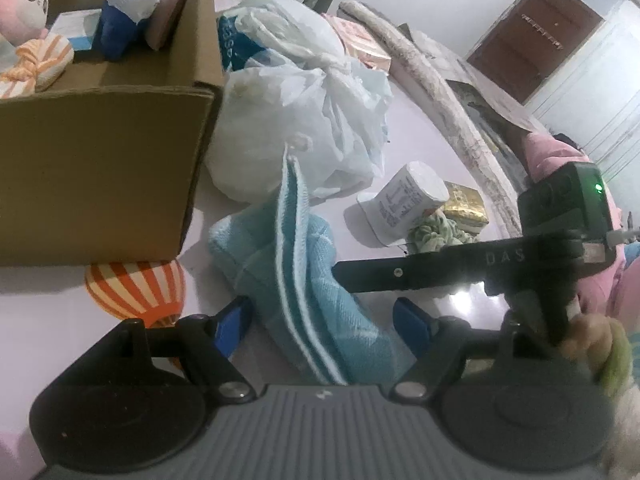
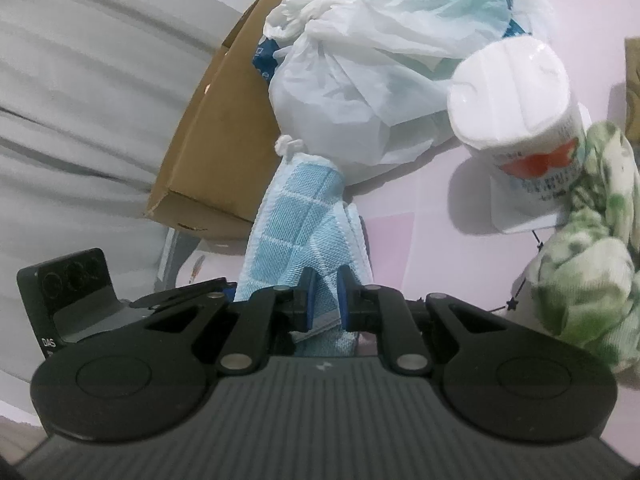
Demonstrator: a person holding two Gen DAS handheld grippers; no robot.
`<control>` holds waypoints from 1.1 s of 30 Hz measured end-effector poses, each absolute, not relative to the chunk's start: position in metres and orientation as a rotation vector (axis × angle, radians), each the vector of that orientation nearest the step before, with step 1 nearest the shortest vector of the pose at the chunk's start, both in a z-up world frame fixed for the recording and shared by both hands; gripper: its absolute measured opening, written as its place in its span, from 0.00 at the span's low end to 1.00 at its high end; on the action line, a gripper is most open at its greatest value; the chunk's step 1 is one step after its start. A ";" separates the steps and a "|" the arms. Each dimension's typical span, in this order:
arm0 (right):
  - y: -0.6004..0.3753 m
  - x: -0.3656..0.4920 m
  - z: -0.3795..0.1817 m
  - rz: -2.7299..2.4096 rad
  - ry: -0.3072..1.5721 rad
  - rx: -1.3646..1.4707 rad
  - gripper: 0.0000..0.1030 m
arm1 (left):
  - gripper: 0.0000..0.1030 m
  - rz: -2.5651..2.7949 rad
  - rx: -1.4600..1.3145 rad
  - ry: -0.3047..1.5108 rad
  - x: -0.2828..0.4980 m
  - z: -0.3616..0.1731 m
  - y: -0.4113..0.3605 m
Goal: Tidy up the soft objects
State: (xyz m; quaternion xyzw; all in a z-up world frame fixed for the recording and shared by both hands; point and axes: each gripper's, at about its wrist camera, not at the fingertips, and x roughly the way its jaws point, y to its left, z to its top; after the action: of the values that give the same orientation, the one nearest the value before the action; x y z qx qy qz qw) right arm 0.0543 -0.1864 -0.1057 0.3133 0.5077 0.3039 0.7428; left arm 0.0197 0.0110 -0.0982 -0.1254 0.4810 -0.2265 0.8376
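A light blue checked towel (image 1: 304, 280) lies bunched on the pink table beside a cardboard box (image 1: 100, 168). My left gripper (image 1: 324, 320) is open, its blue fingers on either side of the towel. My right gripper (image 2: 325, 300) is shut on the towel (image 2: 296, 236), pinching one end; it shows from the side in the left wrist view (image 1: 340, 272). The box holds a pink plush toy (image 1: 22, 8), a striped orange cloth (image 1: 36, 64) and other soft items.
A knotted white plastic bag (image 1: 304, 100) lies behind the towel. A wrapped white tissue roll (image 2: 516, 104) and a green patterned cloth (image 2: 588, 240) lie to the right. A gold packet (image 1: 466, 204) and a rolled mat (image 1: 432, 88) sit farther back.
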 end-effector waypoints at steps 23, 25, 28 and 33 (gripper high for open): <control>-0.300 -0.011 -0.034 0.384 0.754 0.590 0.42 | 0.37 -0.443 -0.073 0.973 0.021 -0.102 -0.025; -0.304 -0.013 -0.036 0.358 0.750 0.588 0.45 | 0.37 -0.444 -0.069 0.971 0.022 -0.102 -0.025; -0.301 -0.017 -0.036 0.291 0.753 0.539 0.53 | 0.37 -0.448 -0.069 0.969 0.022 -0.102 -0.025; -0.293 -0.025 -0.042 0.186 0.784 0.393 0.80 | 0.38 -0.454 -0.066 0.964 0.023 -0.103 -0.026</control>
State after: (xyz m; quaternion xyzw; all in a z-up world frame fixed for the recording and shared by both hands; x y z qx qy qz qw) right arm -0.0253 -0.2927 -0.0418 0.1899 0.3791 0.0901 0.9012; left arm 0.0229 -0.0255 -0.1030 -0.0314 0.4596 -0.2163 0.8608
